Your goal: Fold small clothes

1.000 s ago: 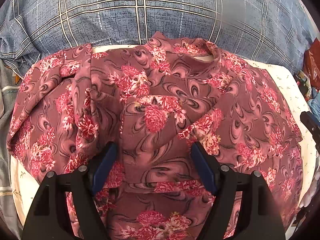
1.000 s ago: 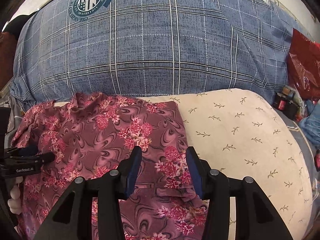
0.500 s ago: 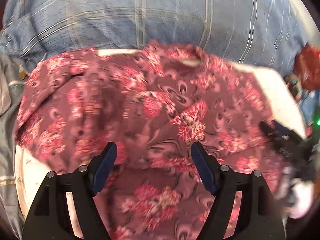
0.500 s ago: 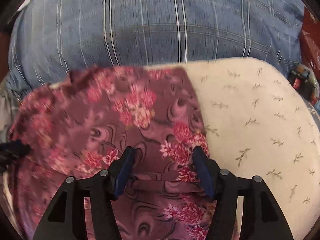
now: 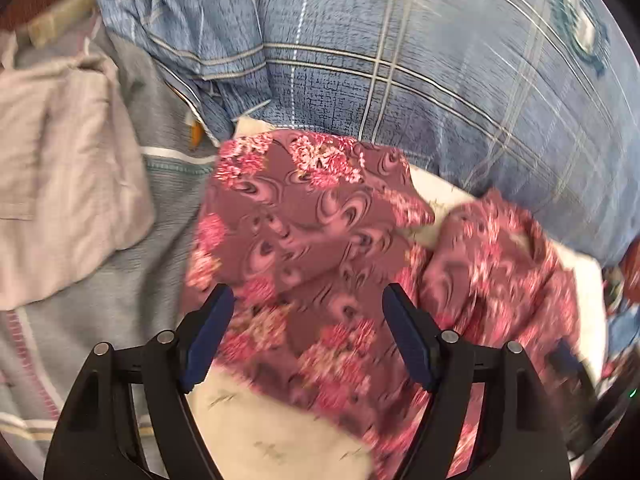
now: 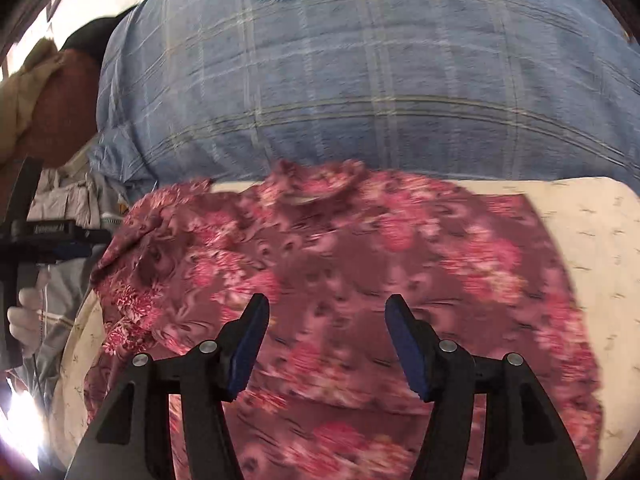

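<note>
1. One floral blouse (image 6: 340, 280), the thing to fold, lies spread on a cream cushion (image 6: 592, 248) against a blue checked quilt (image 6: 360, 92). Its collar points toward the quilt; the sleeve side nearest the left is bunched and rumpled.
2. Left hand-held gripper (image 5: 308, 336): jaws wide apart, nothing between the pads; it hangs above the blouse's left portion (image 5: 300, 232), and the picture is smeared.
3. Right hand-held gripper (image 6: 326, 340): its jaws have just been opening and now stand apart above the lower middle of the blouse; no cloth is caught between them.
4. Risk, as a judgement: with neither gripper holding cloth, the bunched left side may stay doubled under any fold, giving a lopsided bundle.
5. Risk: thin, slippery-looking fabric may let the pads pinch one layer only, or drag the cushion cover with it.
6. Risk: the blouse's left edge sits close to the cushion's edge, so a pull that way could slide it off onto the grey bedding (image 5: 132, 280).
7. Containers: none in view; a pale folded cloth (image 5: 60, 184) lies loose on the bedding.
</note>
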`<move>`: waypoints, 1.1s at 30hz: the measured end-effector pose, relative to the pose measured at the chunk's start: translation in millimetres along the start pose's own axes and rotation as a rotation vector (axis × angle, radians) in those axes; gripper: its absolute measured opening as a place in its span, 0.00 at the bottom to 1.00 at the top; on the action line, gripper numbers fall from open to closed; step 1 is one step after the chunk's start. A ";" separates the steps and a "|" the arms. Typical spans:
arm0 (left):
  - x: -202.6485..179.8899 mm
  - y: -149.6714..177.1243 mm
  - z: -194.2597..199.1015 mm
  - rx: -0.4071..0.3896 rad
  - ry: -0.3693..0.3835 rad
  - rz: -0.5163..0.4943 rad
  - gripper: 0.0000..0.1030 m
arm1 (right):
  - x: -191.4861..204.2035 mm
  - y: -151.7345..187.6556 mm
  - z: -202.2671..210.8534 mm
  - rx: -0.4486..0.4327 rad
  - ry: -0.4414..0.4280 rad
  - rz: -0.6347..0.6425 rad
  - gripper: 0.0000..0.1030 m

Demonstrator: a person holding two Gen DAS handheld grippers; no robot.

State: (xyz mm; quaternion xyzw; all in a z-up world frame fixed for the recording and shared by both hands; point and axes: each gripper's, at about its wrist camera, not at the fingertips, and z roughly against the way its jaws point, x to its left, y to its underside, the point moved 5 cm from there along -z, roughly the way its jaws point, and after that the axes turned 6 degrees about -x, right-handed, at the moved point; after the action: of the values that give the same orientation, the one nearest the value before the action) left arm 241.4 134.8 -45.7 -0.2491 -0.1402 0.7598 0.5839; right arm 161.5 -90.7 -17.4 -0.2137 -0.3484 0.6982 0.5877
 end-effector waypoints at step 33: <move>3.8 -42.9 -61.7 0.096 0.131 0.557 0.04 | 30.5 22.1 -33.5 0.031 0.029 0.103 0.80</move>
State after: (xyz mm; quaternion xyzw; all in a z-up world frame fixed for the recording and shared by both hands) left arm 309.1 145.6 -76.5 -0.2985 0.0079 0.8789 0.3719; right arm 163.7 -54.7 -52.6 -0.2322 -0.3176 0.7298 0.5591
